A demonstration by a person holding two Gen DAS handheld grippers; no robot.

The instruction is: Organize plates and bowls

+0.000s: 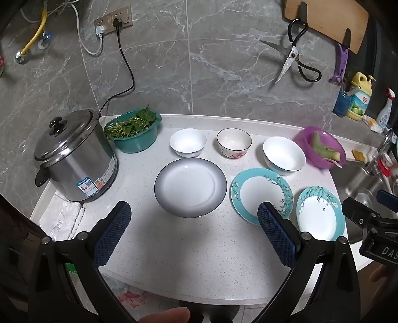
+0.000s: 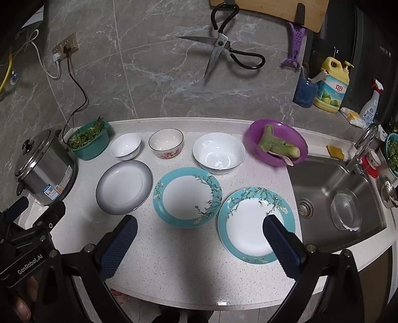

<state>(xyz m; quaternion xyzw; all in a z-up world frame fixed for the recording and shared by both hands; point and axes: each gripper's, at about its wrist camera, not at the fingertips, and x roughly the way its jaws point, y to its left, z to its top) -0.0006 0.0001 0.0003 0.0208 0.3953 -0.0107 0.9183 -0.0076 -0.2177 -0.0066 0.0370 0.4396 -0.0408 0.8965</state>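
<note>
Right wrist view: right gripper (image 2: 199, 229), jaws wide and empty, hovers nearest the outer teal plate (image 2: 256, 224), which lies flat beside the sink (image 2: 330, 198); left gripper (image 1: 194, 213) likewise gapes empty.

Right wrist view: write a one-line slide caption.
Open right gripper above a counter with three plates in front, three bowls behind, sink alongside.

I see grey marble-look wall tiles (image 1: 223, 62), a white speckled countertop (image 1: 199, 261), a steel sink (image 2: 330, 183) at right, a wall socket (image 1: 113, 21).
</note>
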